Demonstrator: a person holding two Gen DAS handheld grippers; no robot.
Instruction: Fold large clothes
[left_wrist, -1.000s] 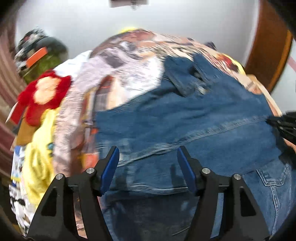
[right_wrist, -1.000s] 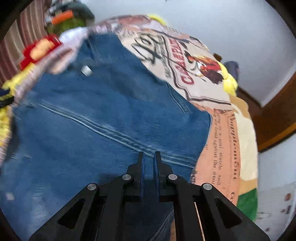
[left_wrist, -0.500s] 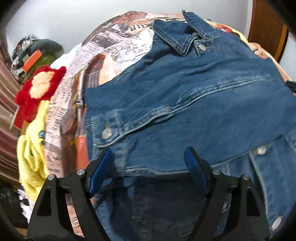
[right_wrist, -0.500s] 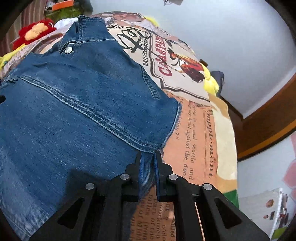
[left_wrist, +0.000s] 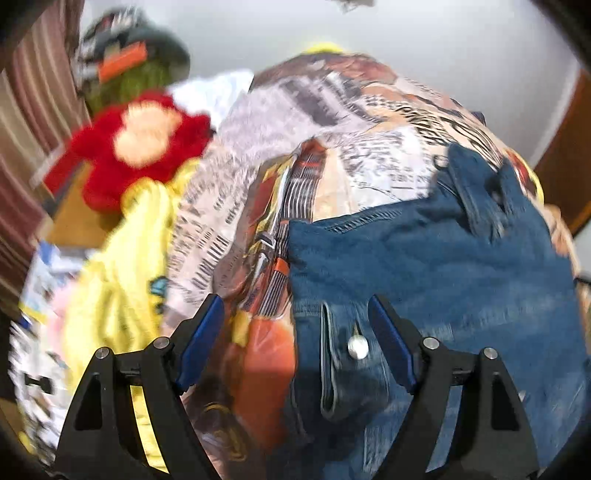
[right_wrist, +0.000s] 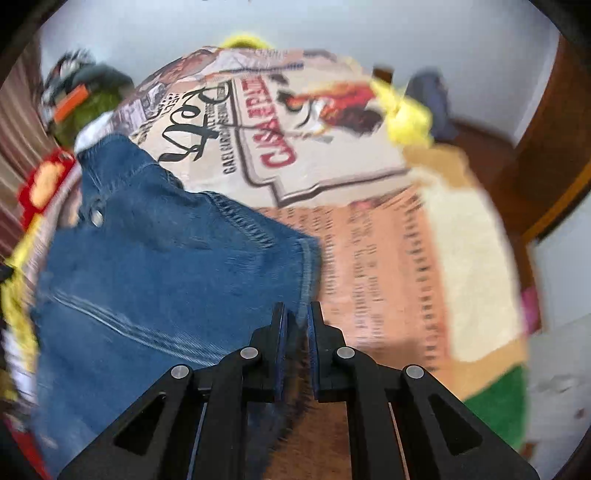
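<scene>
White walls are backing a bed whose printed cover (right_wrist: 332, 177) is lying under a denim jacket (right_wrist: 155, 266). In the left wrist view the jacket (left_wrist: 443, 280) is spreading over the cover's right side, a metal button (left_wrist: 357, 348) showing near the camera. The left gripper (left_wrist: 295, 332) is hovering with its jaws spread wide, nothing between them. The right gripper (right_wrist: 295, 325) is pinching the jacket's edge between nearly pressed-together fingers. A red plush toy (left_wrist: 136, 147) and yellow cloth (left_wrist: 114, 288) are lying beside the cover at left.
</scene>
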